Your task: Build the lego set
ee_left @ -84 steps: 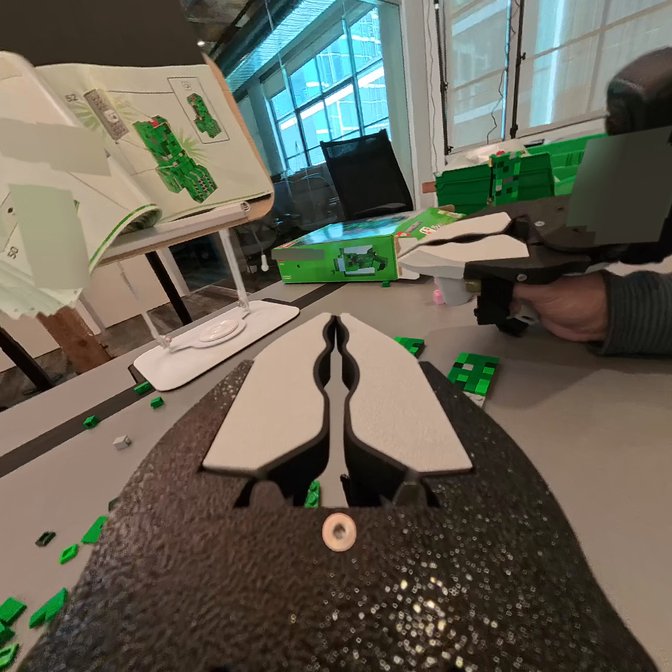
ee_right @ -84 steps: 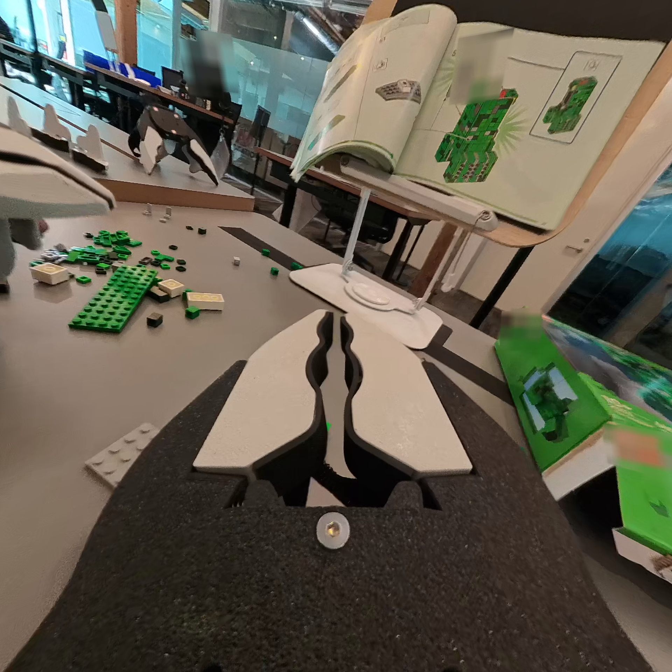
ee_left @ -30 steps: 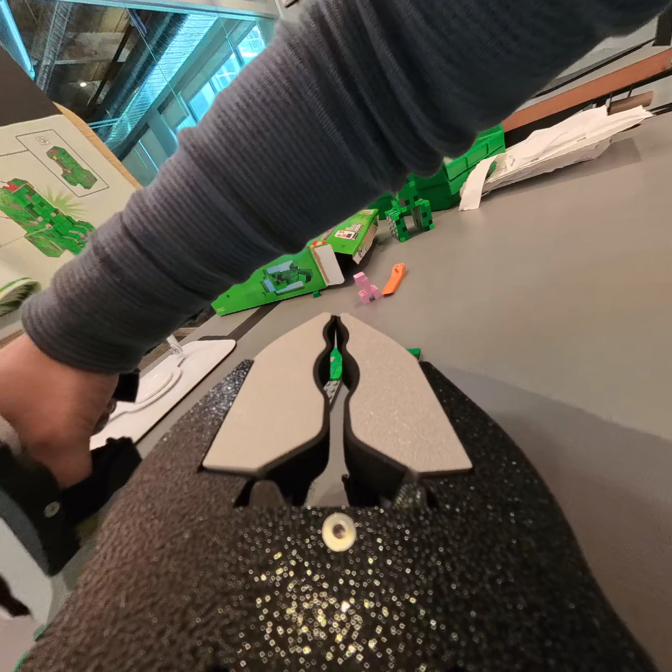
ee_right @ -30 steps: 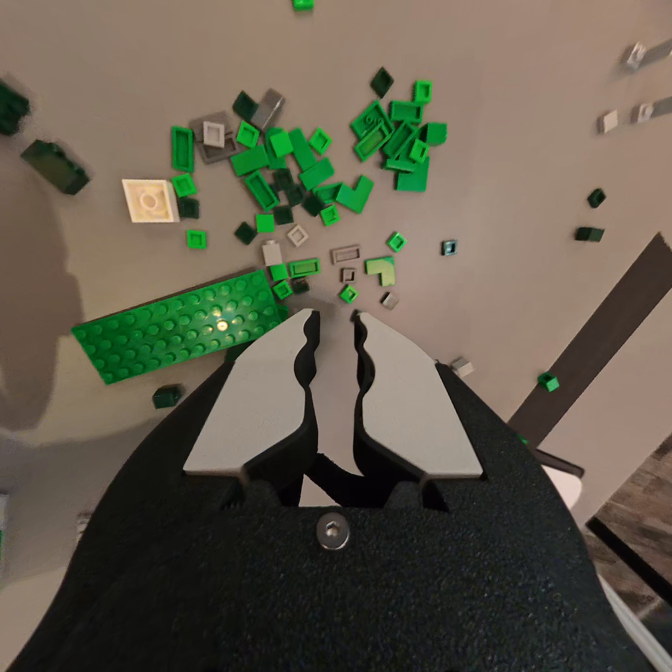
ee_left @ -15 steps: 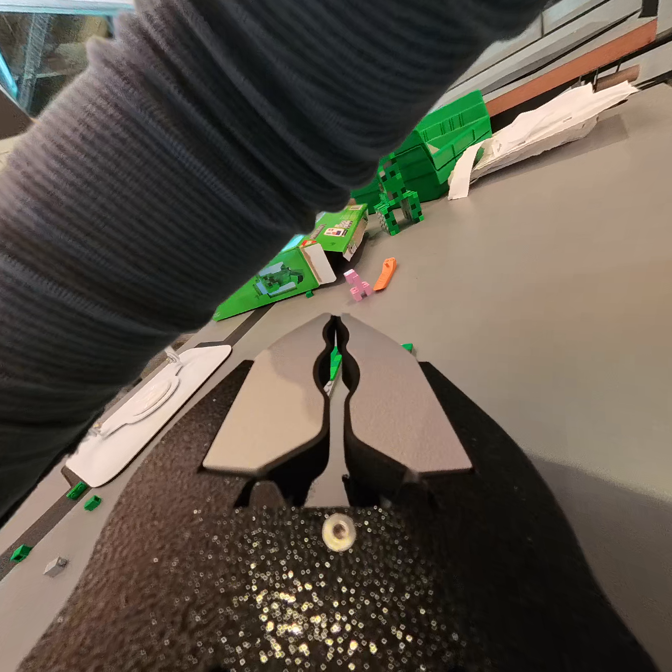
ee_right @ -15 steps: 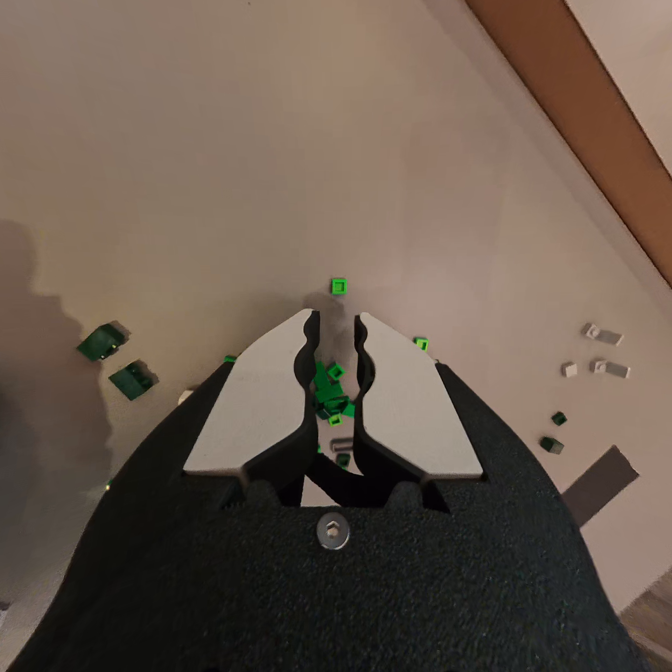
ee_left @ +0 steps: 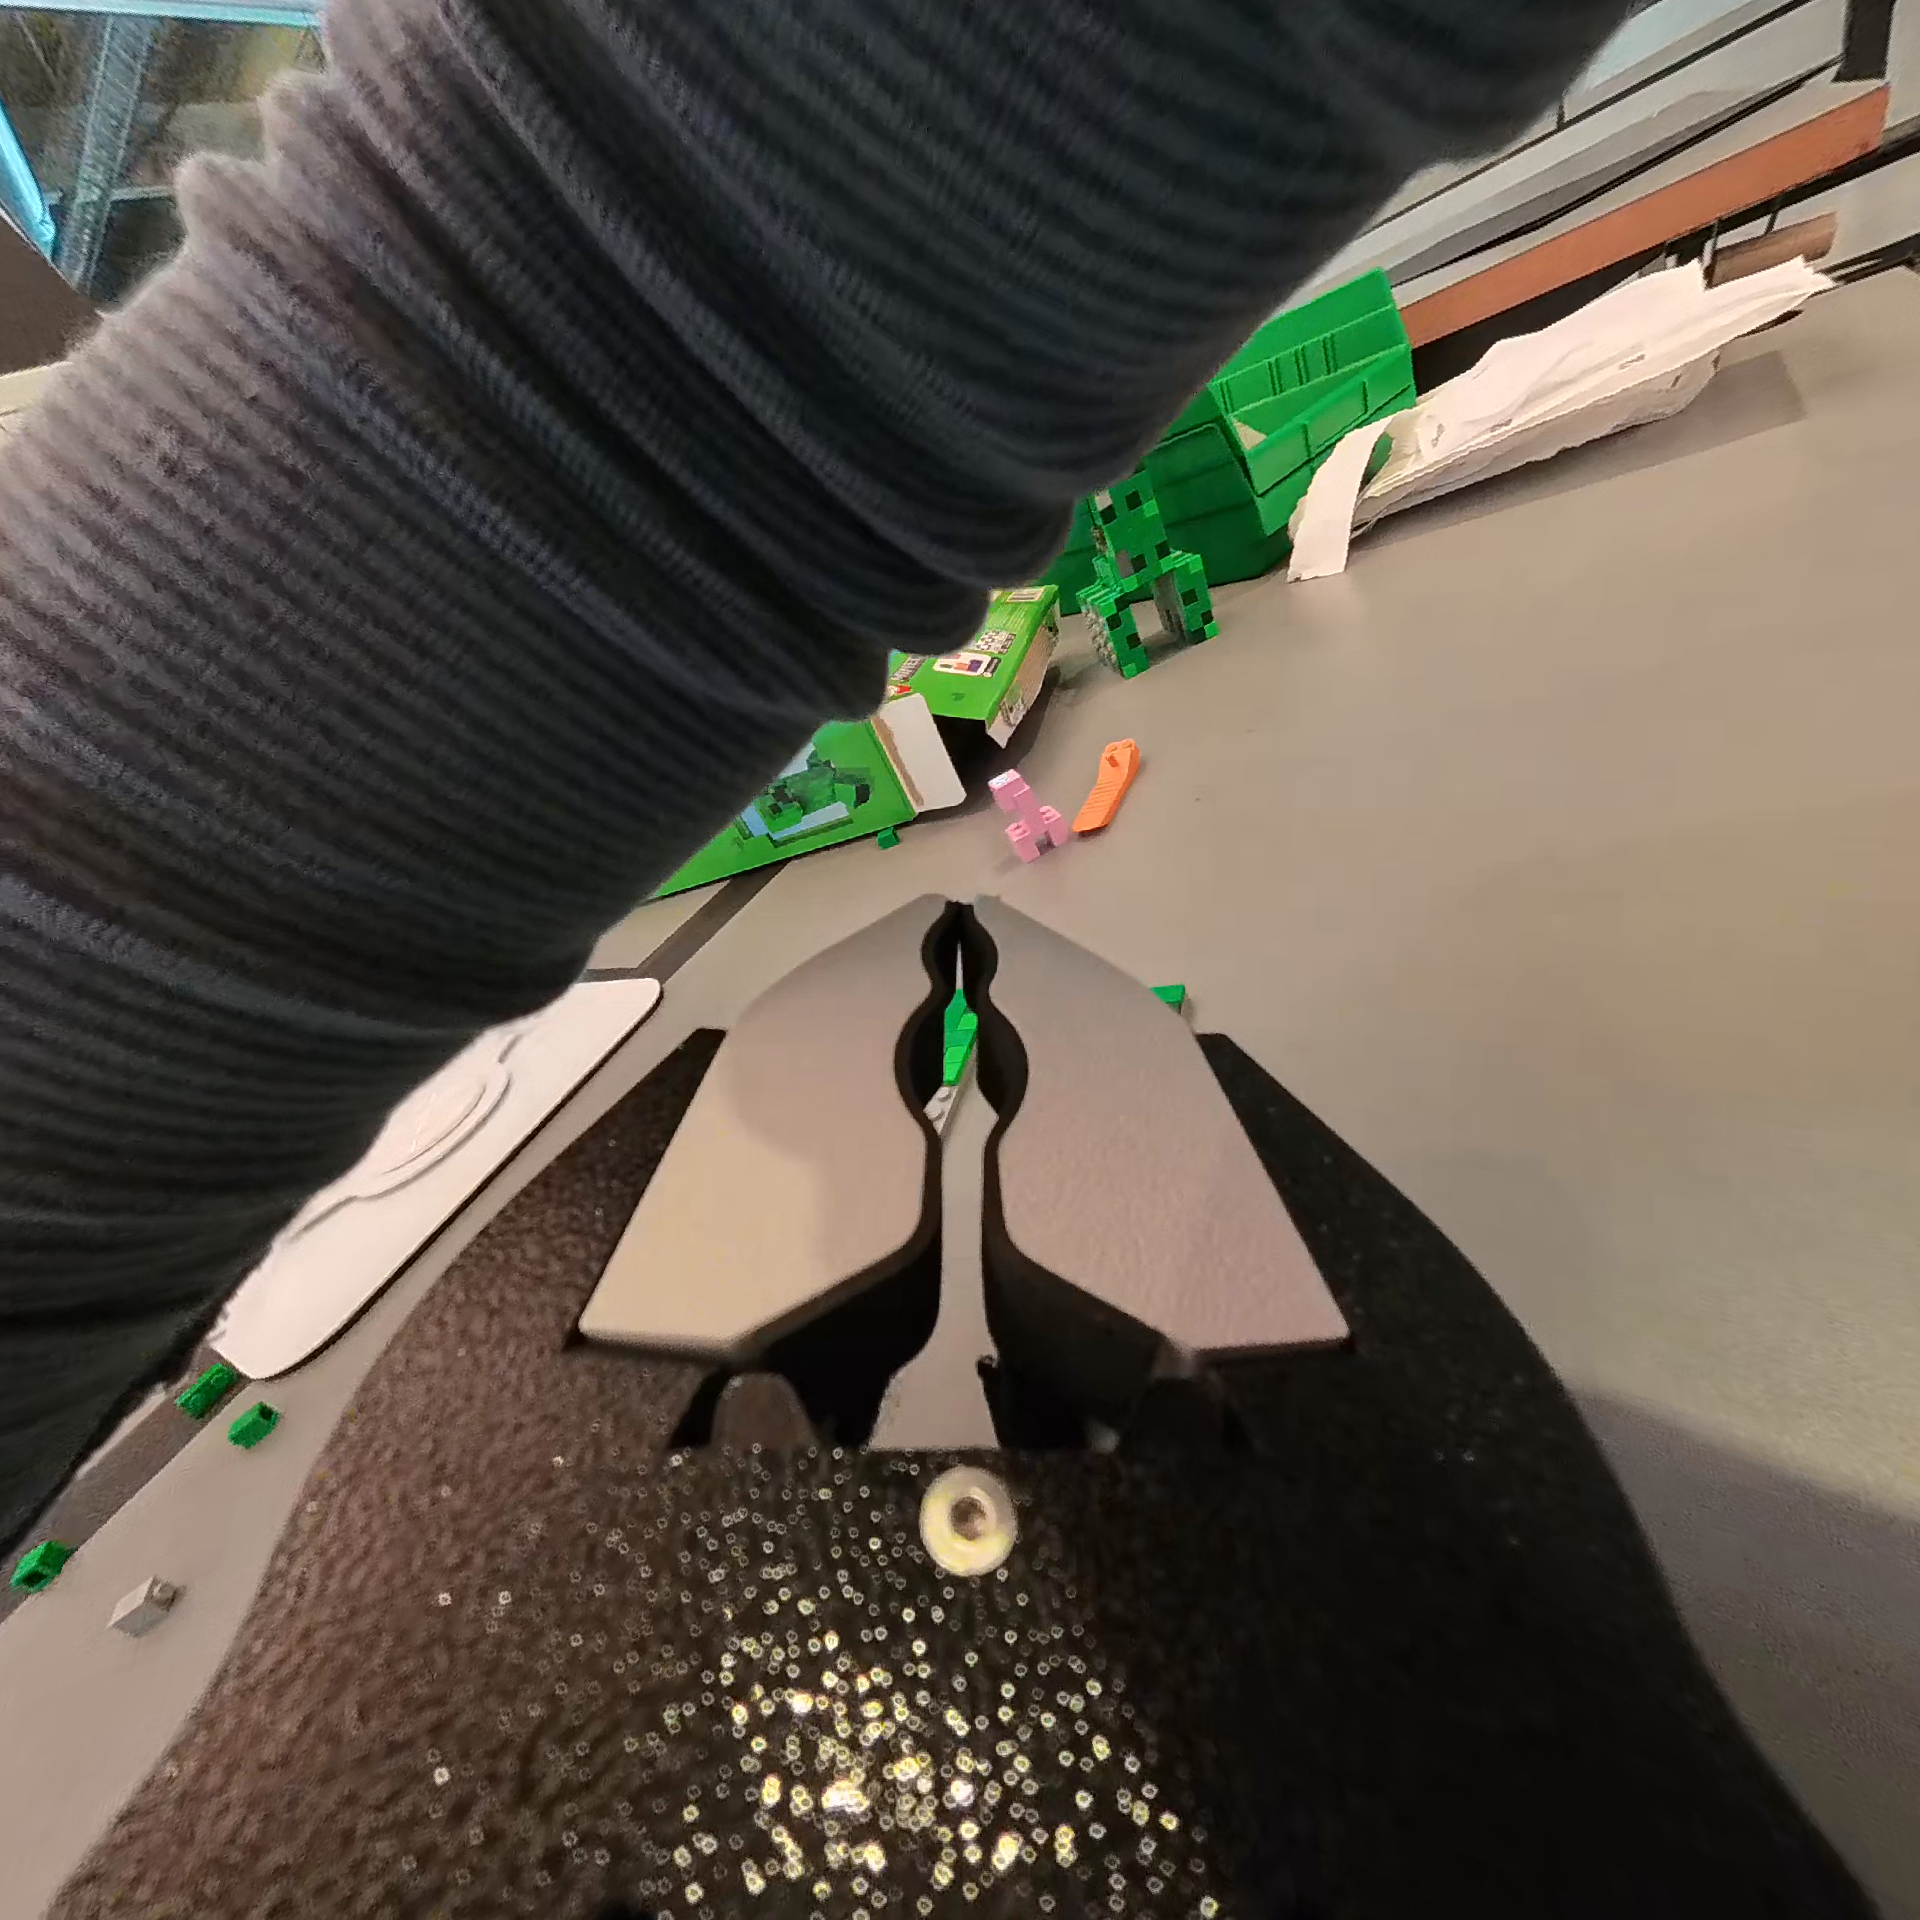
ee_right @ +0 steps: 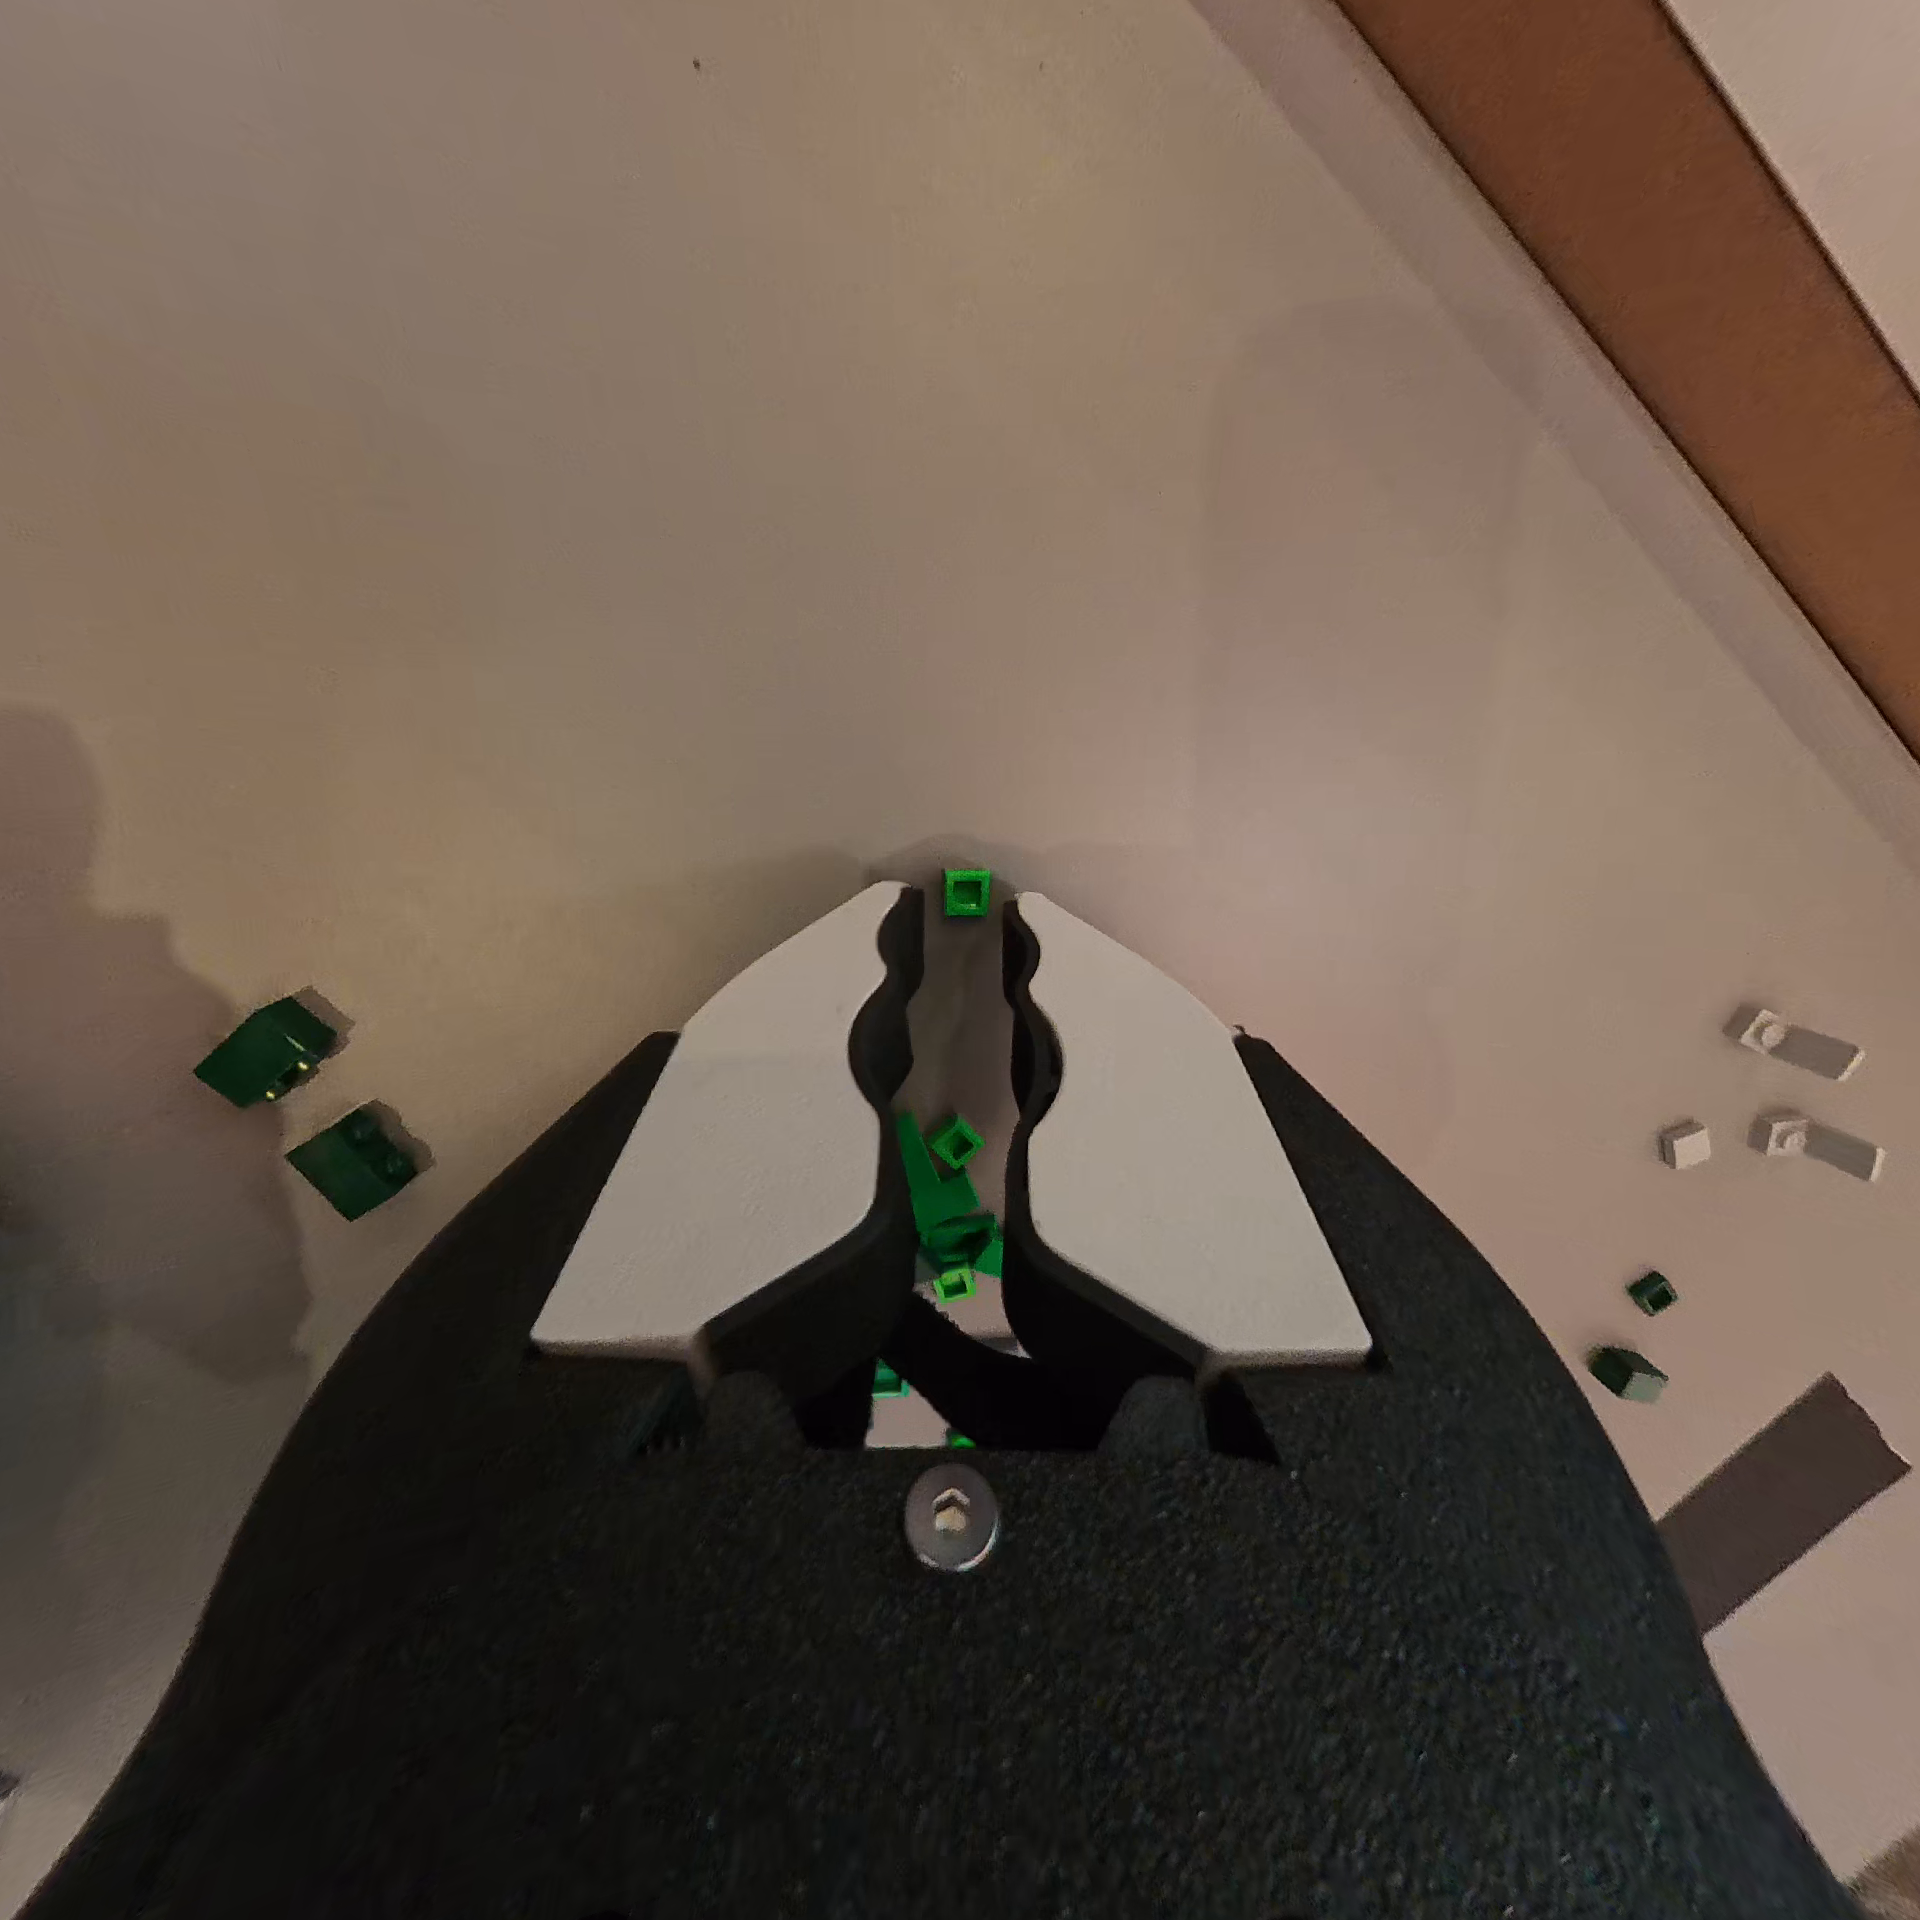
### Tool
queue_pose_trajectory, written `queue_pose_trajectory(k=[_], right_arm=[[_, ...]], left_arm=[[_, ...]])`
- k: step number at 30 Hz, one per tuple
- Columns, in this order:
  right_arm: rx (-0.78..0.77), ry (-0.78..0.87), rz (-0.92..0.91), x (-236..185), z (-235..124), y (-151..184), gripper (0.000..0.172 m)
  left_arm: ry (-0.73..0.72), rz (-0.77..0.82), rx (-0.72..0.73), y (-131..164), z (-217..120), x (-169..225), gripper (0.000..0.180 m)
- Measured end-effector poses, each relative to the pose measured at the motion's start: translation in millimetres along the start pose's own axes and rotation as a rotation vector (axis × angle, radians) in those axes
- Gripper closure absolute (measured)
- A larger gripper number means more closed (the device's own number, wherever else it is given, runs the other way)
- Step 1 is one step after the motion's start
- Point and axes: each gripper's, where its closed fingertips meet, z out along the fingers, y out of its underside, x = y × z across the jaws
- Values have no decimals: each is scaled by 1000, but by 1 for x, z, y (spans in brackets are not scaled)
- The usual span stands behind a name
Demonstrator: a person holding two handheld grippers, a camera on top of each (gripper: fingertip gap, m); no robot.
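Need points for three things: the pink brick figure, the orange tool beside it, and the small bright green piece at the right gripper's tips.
pink brick figure (ee_left: 1029,816), left wrist view, on its body
orange tool (ee_left: 1108,800), left wrist view, mid-length
small bright green piece (ee_right: 966,894), right wrist view, on its square face

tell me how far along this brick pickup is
Done: the right gripper is down at the table, its open fingers either side of a small green brick. In hand: nothing; neither pad presses it. The left gripper is shut, empty at the tips. Left: closing on the brick and lifting it.
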Motion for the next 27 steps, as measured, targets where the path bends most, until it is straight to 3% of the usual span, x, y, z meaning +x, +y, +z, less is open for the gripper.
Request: queue_pose_trajectory(k=[7,11,15,18,21,27], right_arm=[[98,86,49,3,-13,-3,165],[341,179,251,-8,-84,9,165],[653,191,556,-52,-161,44,165],[912,101,790,-99,-198,68,165],[1078,-12,944,-144,-208,82,165],[1215,-143,1088,-201,-202,86,165]], left_arm=[[-6,-17,1,1,-1,-3,180],[-46,-24,26,-4,-6,-9,180],[-169,40,94,-17,-19,-25,180],[-278,35,139,-25,-30,-41,160],[-346,31,124,-22,-35,-53,151],[-302,149,103,-25,-32,-39,159]])
